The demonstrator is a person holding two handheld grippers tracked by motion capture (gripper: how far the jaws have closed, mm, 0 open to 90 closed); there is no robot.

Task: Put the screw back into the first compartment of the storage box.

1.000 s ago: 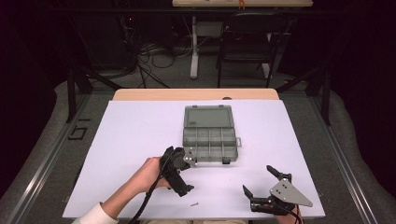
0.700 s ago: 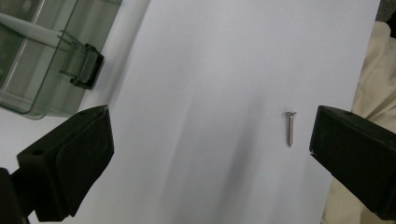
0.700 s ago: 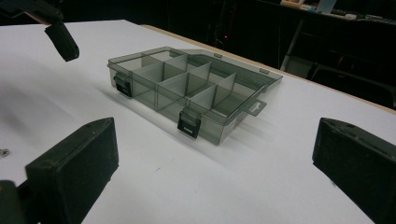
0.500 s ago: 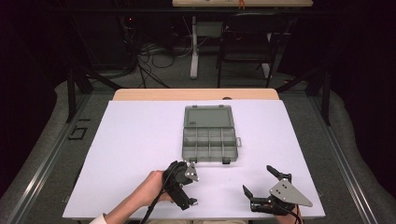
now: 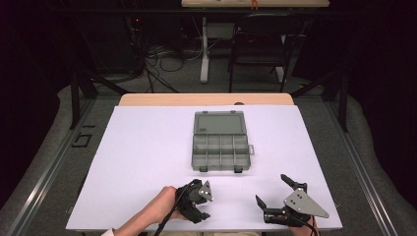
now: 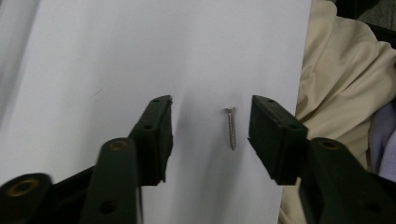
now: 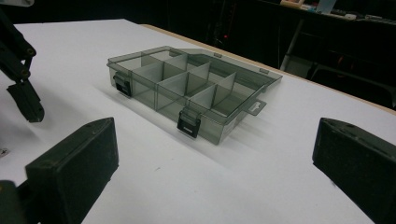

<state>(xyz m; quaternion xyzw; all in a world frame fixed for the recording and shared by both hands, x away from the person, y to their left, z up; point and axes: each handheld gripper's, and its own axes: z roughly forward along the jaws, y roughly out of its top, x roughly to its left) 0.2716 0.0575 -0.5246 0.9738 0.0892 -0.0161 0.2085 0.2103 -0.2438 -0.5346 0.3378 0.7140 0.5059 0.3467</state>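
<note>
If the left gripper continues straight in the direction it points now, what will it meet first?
Most likely the screw, which lies between the left gripper fingers, apart from both, on the white sheet below. The fingers have just been closing.

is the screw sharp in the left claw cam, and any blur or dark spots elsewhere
Left gripper view: the screw is fairly sharp on the bright white sheet, between the left claw pads, which are soft-edged and untouching; the claw has just been closing. Right gripper view: the organizer box is clear, the near pads blurred. High view: the background is dark, the table evenly lit.
</note>
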